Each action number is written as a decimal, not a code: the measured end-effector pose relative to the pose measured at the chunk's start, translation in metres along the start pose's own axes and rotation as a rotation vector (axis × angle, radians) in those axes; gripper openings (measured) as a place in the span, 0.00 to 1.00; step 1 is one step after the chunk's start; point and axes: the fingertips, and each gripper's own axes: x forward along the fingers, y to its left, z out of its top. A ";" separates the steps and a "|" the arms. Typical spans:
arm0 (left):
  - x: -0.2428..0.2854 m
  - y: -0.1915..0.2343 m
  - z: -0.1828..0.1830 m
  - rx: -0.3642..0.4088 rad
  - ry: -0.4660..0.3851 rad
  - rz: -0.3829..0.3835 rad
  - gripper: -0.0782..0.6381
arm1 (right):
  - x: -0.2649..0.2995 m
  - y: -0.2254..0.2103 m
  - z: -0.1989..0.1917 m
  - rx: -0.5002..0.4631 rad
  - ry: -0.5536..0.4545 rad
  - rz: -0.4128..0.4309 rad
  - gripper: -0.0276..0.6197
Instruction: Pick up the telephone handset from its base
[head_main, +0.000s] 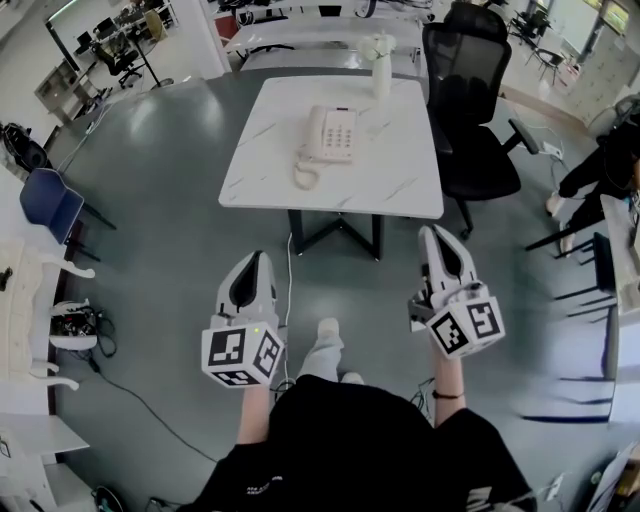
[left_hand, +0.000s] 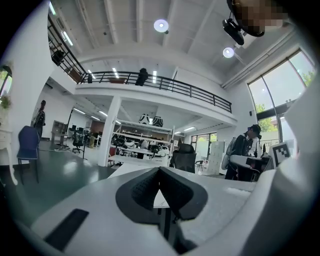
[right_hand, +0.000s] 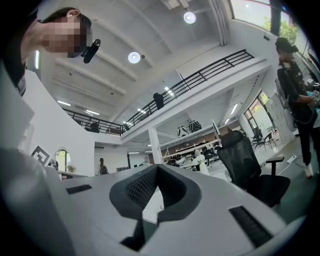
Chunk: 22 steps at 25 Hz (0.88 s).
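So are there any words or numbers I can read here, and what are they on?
Nothing can be read for sure.
Keys of the telephone: digits too small.
Marker cubes on the left gripper and right gripper: square patterns, no letters.
Print on the black shirt: too blurred.

Keys on the telephone (head_main: 331, 134) are too small to read; the white thing (head_main: 379, 62) at the far edge of the table (head_main: 400, 185) is unclear. A person (head_main: 600, 165) is cut off at right. The left gripper (left_hand: 159, 172) and right gripper (right_hand: 157, 169) each hide most of the table in their own views.
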 end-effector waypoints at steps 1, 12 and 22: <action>0.009 0.002 0.000 -0.002 0.002 -0.007 0.11 | 0.008 -0.004 -0.002 0.002 0.001 -0.005 0.03; 0.102 0.041 0.017 -0.010 0.009 -0.061 0.11 | 0.099 -0.027 -0.010 0.005 -0.003 -0.043 0.03; 0.160 0.076 0.020 -0.017 0.026 -0.090 0.11 | 0.154 -0.039 -0.021 -0.010 0.011 -0.087 0.03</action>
